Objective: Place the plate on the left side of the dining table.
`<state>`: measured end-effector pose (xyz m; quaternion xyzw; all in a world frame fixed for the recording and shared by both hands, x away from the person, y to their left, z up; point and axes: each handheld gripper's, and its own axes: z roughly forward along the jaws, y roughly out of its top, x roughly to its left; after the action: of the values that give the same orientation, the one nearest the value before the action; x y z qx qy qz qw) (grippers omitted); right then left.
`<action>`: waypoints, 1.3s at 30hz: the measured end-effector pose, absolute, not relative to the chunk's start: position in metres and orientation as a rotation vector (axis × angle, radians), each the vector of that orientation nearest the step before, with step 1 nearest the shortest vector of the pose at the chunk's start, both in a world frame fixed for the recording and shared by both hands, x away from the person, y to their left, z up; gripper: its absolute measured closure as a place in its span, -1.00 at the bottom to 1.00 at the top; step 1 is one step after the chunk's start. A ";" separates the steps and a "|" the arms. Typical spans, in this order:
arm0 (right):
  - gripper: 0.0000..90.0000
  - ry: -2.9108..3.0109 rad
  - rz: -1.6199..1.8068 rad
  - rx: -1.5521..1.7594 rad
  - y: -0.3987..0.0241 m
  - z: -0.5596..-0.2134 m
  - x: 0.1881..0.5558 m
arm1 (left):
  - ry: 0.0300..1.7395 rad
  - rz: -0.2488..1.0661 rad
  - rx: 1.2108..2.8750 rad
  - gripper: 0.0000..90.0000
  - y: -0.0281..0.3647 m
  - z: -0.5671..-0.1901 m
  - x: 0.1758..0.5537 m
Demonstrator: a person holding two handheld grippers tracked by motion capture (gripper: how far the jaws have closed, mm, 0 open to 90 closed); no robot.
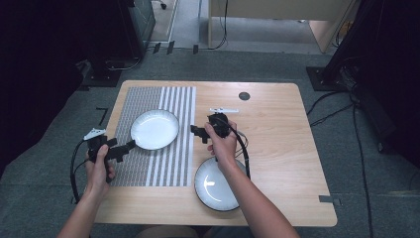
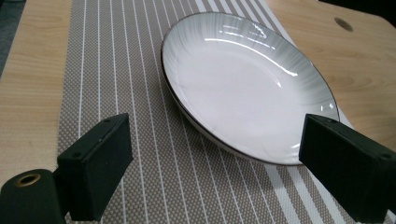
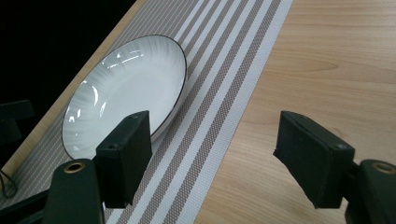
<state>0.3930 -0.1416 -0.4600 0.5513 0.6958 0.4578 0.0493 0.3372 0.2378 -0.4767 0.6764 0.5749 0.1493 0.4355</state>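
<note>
Left tongs [image 2: 212, 172] just short of plate [image 2: 243, 84]

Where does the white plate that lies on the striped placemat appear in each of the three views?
High view: the white plate sits left of centre, on the mat's upper half.
Left gripper view: it spreads over the centre and right, above the jaws.
Right gripper view: it lies at left of centre, partly behind the left jaw.
Shared landmark: the striped placemat under it.
</note>
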 end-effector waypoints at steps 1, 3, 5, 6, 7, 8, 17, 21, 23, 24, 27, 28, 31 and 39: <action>-0.40 2.120 1.395 1.679 -0.142 -0.460 0.393 | 1.431 0.372 1.683 -0.79 0.238 -0.477 0.337; -0.46 2.141 1.388 1.659 -0.146 -0.459 0.388 | 1.423 0.380 1.684 -0.79 0.237 -0.478 0.332; -0.50 2.139 1.370 1.653 -0.149 -0.458 0.385 | 1.419 0.387 1.681 -0.79 0.237 -0.480 0.327; -0.53 2.140 1.360 1.648 -0.151 -0.458 0.383 | 1.416 0.384 1.670 -0.79 0.237 -0.481 0.321; -0.53 2.143 1.350 1.644 -0.152 -0.457 0.382 | 1.412 0.392 1.674 -0.79 0.238 -0.481 0.318; -0.53 2.143 1.350 1.644 -0.152 -0.457 0.382 | 1.412 0.392 1.674 -0.79 0.238 -0.481 0.318; -0.53 2.115 1.333 1.660 -0.171 -0.455 0.368 | 1.380 0.480 1.700 -0.79 0.239 -0.482 0.288; -0.53 2.088 1.337 1.679 -0.186 -0.458 0.360 | 1.383 0.498 1.714 -0.79 0.243 -0.488 0.270; -0.53 2.078 1.337 1.689 -0.191 -0.459 0.357 | 1.386 0.520 1.725 -0.79 0.245 -0.490 0.263; -0.53 2.071 1.334 1.695 -0.194 -0.460 0.356 | 1.388 0.529 1.725 -0.79 0.246 -0.490 0.260; -0.53 2.049 1.340 1.713 -0.203 -0.461 0.351 | 1.385 0.575 1.744 -0.79 0.252 -0.490 0.253; -0.53 2.042 1.340 1.716 -0.206 -0.461 0.350 | 1.385 0.583 1.742 -0.79 0.254 -0.490 0.250; -0.52 2.022 1.331 1.730 -0.214 -0.462 0.345 | 1.394 0.601 1.736 -0.79 0.260 -0.492 0.244; -0.52 1.986 1.302 1.747 -0.241 -0.463 0.328 | 1.418 0.593 1.773 -0.79 0.268 -0.504 0.237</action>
<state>0.3281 -0.2411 -0.4633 0.5898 0.6705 0.4395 0.0965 0.2370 0.2678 -0.5042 0.6967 0.5571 0.2329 0.3873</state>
